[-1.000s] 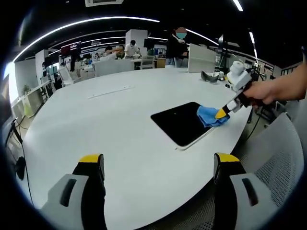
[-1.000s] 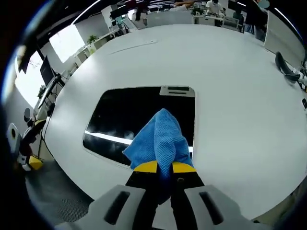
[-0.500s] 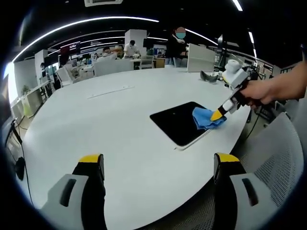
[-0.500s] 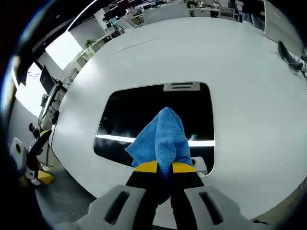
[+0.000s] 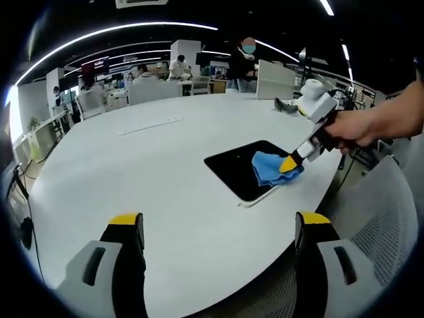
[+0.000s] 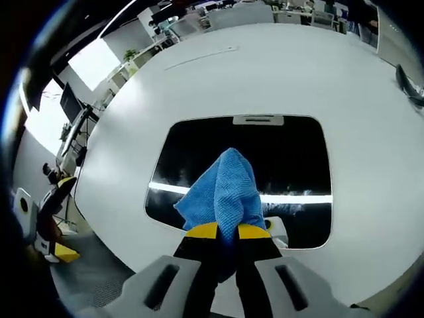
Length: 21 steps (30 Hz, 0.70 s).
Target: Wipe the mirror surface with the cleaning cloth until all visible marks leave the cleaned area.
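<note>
In the left gripper view, your left tool [image 5: 218, 232] hangs over the near edge of the white tabletop [image 5: 152, 172] with its jaws spread wide and nothing between them. The mirror [image 5: 255, 169] lies flat on the tabletop, well ahead of that tool and to its right, close to the tabletop's right edge. Your hand [image 5: 361, 127] comes in from the right holding the right tool [image 5: 289, 163], whose yellow tips press the blue cleaning cloth [image 5: 270, 168] down on the near right part of the mirror. Far off, people sit and stand among desks in the office. In the right gripper view, your right tool [image 6: 226, 230] has its jaws closed tight on the cleaning cloth [image 6: 222, 193], which rises bunched from the yellow tips and rests on the mirror [image 6: 278, 156] straight ahead. The dark mirror spreads out beyond and to both sides of the cloth, a bright streak of reflected light running across it just past the tips. A small pale tab sits at the mirror's far edge. The tabletop [image 6: 199, 86] surrounds the mirror on every side.
</note>
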Each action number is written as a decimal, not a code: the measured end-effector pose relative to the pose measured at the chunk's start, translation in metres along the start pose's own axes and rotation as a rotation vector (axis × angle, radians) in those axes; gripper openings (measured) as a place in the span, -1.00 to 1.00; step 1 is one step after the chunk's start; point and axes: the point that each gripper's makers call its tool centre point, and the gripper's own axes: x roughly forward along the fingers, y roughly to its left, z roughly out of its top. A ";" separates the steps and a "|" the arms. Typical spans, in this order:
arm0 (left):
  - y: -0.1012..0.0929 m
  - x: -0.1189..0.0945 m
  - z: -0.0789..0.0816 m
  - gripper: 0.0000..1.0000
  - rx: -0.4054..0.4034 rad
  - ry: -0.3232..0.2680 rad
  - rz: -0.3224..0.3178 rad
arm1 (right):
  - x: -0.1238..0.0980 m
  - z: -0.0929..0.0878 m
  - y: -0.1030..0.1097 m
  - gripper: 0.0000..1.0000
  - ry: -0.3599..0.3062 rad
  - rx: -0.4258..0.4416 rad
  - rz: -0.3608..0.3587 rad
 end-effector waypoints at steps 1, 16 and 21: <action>0.000 0.000 0.000 0.88 0.000 0.001 -0.002 | 0.001 0.000 0.002 -0.94 -0.001 -0.016 -0.007; -0.003 0.000 -0.004 0.86 0.002 0.021 -0.006 | 0.011 0.002 0.036 -0.93 -0.008 -0.035 0.003; -0.005 -0.001 -0.001 0.85 0.005 0.007 -0.013 | 0.015 0.005 0.044 -0.93 -0.020 -0.035 -0.020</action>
